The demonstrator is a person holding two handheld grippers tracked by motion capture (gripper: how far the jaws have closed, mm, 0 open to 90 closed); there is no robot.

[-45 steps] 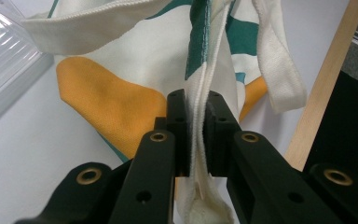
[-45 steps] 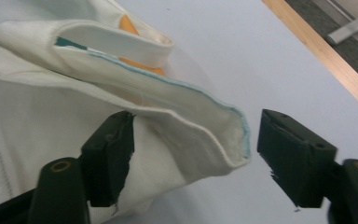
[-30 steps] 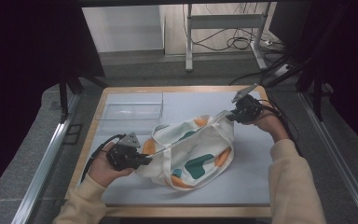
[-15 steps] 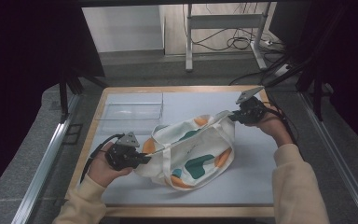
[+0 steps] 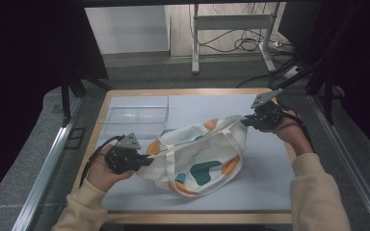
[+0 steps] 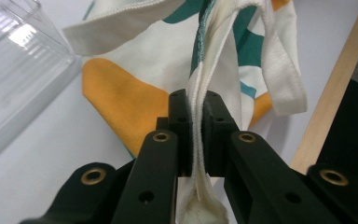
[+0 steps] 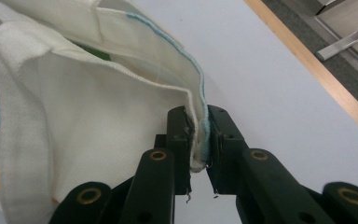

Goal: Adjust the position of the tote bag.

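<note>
The cloth bag, cream with green and orange patches, lies in the middle of the white mat, stretched slantwise between the two hands. Its rim is pinched at each end: the left gripper is clenched on the hem at the near-left corner, the folded edge and a loose handle strap rising from between its jaws in the left gripper view, and the right gripper is clenched on the rim at the far-right corner, a blue-stitched edge caught between its jaws in the right gripper view. Compared with a second ago, the right jaws have just been closing a little tighter on that cloth, and the right hand has drawn its corner up and away toward the far right of the table, so the bag's top edge now runs straighter and tauter between the grippers, with the mouth slightly parted. The left hand has hardly shifted. I judge this to be the bag being spread and its opening pulled flat; both grips look firm enough to go on. A clear plastic box stands at the far left of the mat, apart from the bag, and the wooden table edge frames it all.
</note>
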